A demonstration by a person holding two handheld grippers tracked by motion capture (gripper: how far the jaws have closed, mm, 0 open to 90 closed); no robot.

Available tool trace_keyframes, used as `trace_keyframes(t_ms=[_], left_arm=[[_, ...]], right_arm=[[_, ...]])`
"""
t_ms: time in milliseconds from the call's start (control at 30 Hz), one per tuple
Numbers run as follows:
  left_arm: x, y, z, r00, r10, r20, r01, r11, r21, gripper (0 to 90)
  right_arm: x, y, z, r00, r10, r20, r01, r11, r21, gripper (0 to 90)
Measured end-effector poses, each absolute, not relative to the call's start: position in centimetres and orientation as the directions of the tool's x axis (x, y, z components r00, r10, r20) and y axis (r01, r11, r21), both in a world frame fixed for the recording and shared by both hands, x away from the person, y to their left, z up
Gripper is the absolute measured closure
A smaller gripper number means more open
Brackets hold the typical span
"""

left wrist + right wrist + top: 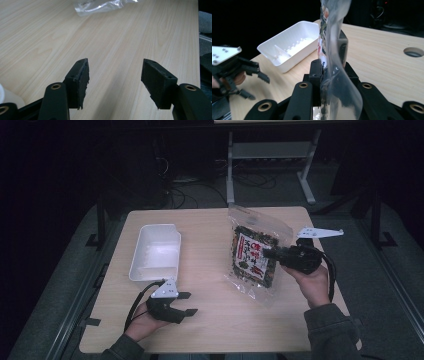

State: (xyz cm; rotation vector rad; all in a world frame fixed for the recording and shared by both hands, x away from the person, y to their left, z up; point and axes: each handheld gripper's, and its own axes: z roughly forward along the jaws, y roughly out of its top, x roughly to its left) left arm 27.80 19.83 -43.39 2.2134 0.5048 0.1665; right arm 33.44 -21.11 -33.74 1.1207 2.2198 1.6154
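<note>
Light wood worktop (210,320) in a really dark room, grey floor around it, cables and a metal frame (270,150) behind. Right claw (267,253) is clamped on the snack bag (252,252), holding it up at the right. Left claw (186,303) is spread wide, nothing in it, near the white tray (155,251)

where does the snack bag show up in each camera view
High view: snack bag right of centre, clamped by the right hand-held gripper.
Left gripper view: its clear corner at the top edge.
Right gripper view: edge-on at centre, between the jaws.
Shared landmark: the wooden table.
</note>
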Motion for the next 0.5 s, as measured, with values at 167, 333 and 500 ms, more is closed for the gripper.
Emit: trace_keyframes(t_ms=[167, 333, 500], left_arm=[[27.4, 20.2, -43.5, 0.908, 0.418, -0.036, 0.294, -0.572, 0.766, 35.4], [27.1, 20.5, -43.6, 0.906, 0.424, -0.013, 0.283, -0.581, 0.763, 34.4], [26.9, 21.1, -43.7, 0.903, 0.429, -0.009, 0.285, -0.584, 0.760, 32.5]], right_arm=[[33.5, -19.6, -33.1, -0.701, 0.662, 0.265, 0.439, 0.108, 0.892, 74.5], [33.9, -17.4, -32.4, -0.682, 0.700, 0.213, 0.411, 0.125, 0.903, 74.5], [34.6, -15.6, -31.9, -0.680, 0.697, 0.228, 0.397, 0.089, 0.914, 74.6]])
